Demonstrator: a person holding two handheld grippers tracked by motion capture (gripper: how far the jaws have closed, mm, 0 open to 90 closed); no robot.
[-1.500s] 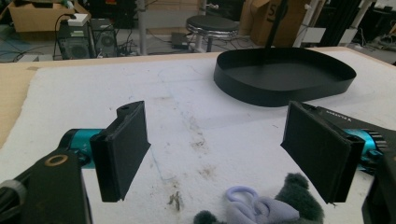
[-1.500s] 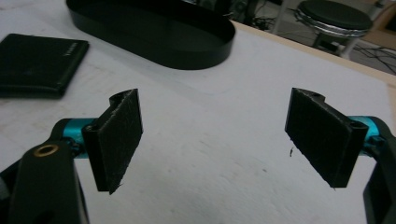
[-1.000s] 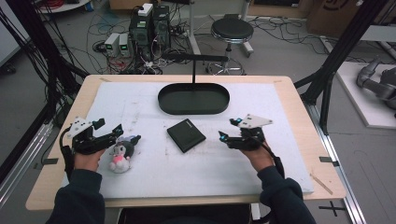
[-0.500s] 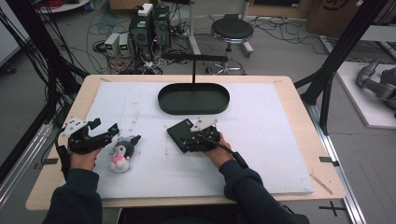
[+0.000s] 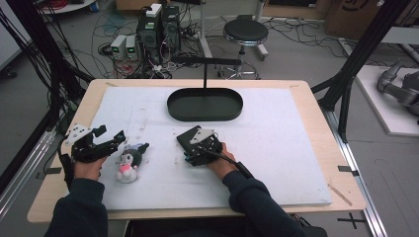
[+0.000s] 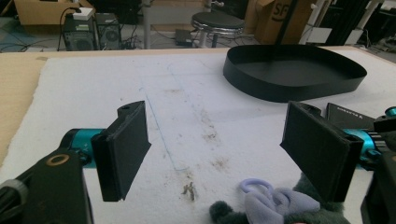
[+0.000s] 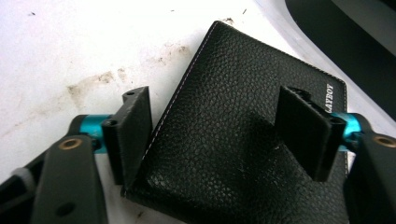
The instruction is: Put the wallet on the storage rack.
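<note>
Your left gripper (image 5: 109, 140) rests low over the white foam mat (image 5: 276, 148) at the left side of the wooden desk (image 5: 316, 106), its jaws spread wide with nothing between them. In the left gripper view the two black pads (image 6: 123, 149) stand well apart, bare stained mat showing in the gap. Just beside that gripper, to its right, lies the small plush doll with a black head, pale face and pink body (image 5: 130, 160); its dark ears and a lilac bow (image 6: 271, 200) sit at the bottom edge of the left gripper view, below the jaws and not between them.

Moving right, the black pebbled-leather wallet with pale stitching (image 5: 190, 138) lies flat on the mat near the middle of the desk, just in front of the black oval metal tray (image 5: 205, 104), which carries an upright post with a crossbar. Your right gripper (image 5: 197, 148) is down over the wallet. Its jaws have just been opening, and they stand apart: in the right gripper view the left pad (image 7: 133, 133) sits at the wallet's stitched edge (image 7: 224, 135), while the right pad hangs over the leather near the embossed lettering. The wallet lies under them rather than pinched, so nothing is clamped.
</note>
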